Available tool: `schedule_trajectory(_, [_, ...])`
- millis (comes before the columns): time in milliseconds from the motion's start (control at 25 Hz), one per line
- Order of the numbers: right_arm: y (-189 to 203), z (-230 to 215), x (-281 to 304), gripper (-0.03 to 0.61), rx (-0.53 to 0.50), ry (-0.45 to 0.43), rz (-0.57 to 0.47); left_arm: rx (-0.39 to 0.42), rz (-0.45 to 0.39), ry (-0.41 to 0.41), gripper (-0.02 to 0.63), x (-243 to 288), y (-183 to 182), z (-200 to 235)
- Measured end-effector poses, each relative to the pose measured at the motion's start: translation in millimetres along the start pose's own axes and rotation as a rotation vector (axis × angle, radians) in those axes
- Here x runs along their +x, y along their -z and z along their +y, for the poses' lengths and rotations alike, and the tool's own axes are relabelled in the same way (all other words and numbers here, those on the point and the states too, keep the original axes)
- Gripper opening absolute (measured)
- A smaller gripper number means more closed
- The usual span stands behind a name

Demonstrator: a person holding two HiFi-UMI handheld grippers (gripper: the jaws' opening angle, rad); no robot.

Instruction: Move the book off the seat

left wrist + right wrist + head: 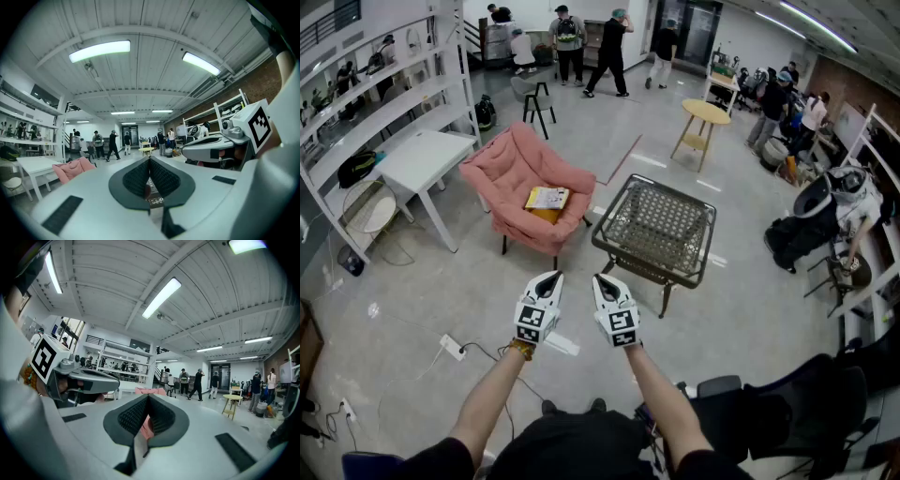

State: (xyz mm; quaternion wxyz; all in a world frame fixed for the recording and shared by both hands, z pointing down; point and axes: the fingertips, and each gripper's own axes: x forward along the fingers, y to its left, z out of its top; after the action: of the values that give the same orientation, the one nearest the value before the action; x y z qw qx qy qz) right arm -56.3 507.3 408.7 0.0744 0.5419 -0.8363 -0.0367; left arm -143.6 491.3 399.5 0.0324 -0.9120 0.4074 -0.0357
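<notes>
**Book lies on the chair seat; both grippers clenched and empty**

We stand well back from the pink armchair (530, 178). The book (547, 198) lies flat on its seat, with no hand or tool on it. Something orange-yellow shows under its near edge, and we cannot tell whether that is a cushion or a second book. By our reading the task is not yet begun, and the first step is the walk across the floor.

We hold the left gripper (549, 276) and the right gripper (602, 279) level and side by side in front of us, pointing toward the chair. Each gripper's own view shows its jaws pressed together at the tips with nothing caught between them, so both are clenched on nothing. We take this for a carrying posture, since nothing is within reach. The jaws will have to part before they can take the book's edge.

A low woven table (656, 228) stands near the chair on its right. It looks a likely place to set the book down, though the task names none. A white table (422, 159) stands on the chair's left.

In the gripper views only a strip of the chair's pink back shows past the closed jaws. The seat and the book do not show there. The print on the book's cover is too small to read. A power strip (453, 348) and its cable lie on the floor to our left, and we would do well to step round them.
</notes>
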Motion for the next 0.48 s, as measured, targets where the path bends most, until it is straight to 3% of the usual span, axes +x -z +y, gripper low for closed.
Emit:
schedule_trajectory(280, [1, 13, 9, 0.015, 0.028, -0.050, 0.000, -0.002, 0.010, 0.000, 0.012, -3, 9, 13])
schedule_trajectory(480, [-2, 27, 26, 0.015, 0.004, -0.036, 0.020, -0.007, 0.002, 0.003, 0.012, -12, 7, 36])
